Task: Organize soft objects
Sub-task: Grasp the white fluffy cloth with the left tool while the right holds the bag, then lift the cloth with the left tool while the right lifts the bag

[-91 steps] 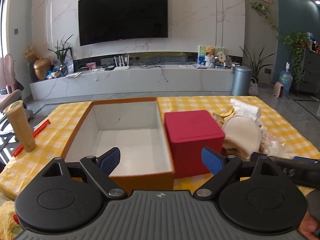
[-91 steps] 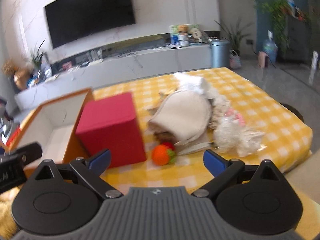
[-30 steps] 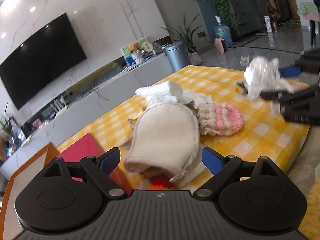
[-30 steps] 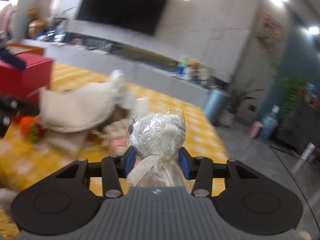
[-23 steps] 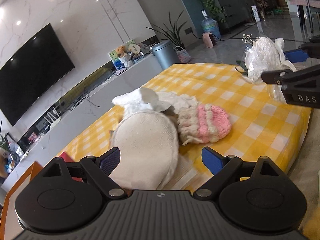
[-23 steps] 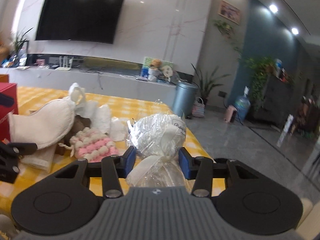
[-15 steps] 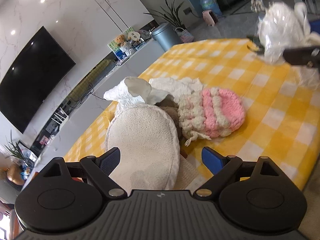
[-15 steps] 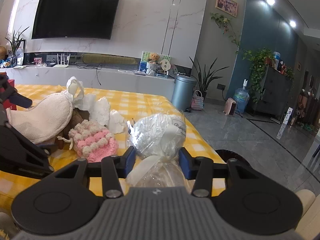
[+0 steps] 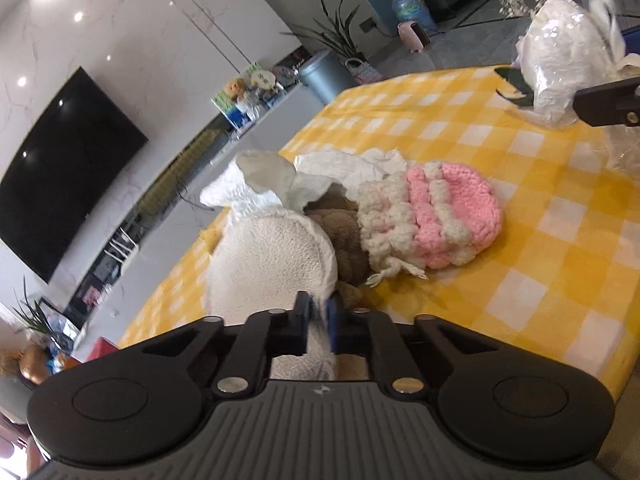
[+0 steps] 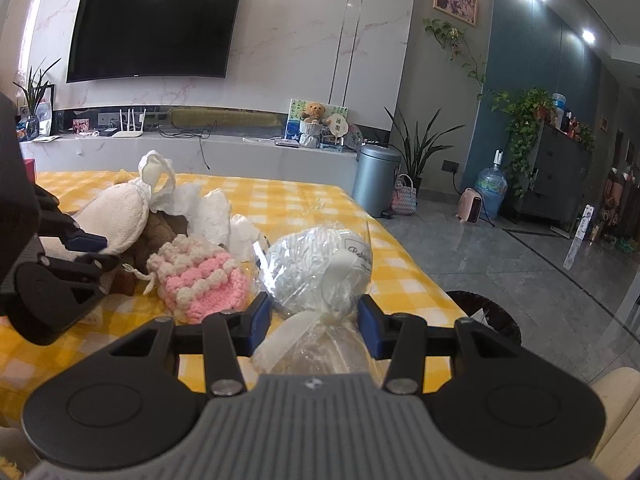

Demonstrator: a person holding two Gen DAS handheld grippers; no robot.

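My left gripper (image 9: pixel 318 322) is shut on the near edge of a cream fleece pad (image 9: pixel 268 268), which also shows in the right wrist view (image 10: pixel 116 216). Beside it lie a pink and cream knitted pouch (image 9: pixel 432 220), a brown plush (image 9: pixel 340 232) and crumpled white cloth (image 9: pixel 272 184). My right gripper (image 10: pixel 314 322) is shut on a clear bag of white yarn (image 10: pixel 320 268) and holds it above the yellow checked table (image 10: pixel 280 200). That bag shows at the upper right in the left wrist view (image 9: pixel 560 60).
The table edge drops off to the right (image 9: pixel 600 320). A red box corner (image 9: pixel 105 346) sits at the far left. A grey bin (image 10: pixel 376 184), a water bottle (image 10: pixel 490 196) and a TV bench (image 10: pixel 180 152) stand beyond the table.
My left gripper was open over the pile and has shut on the fleece pad's edge. My right gripper still holds the yarn bag, nearly still.
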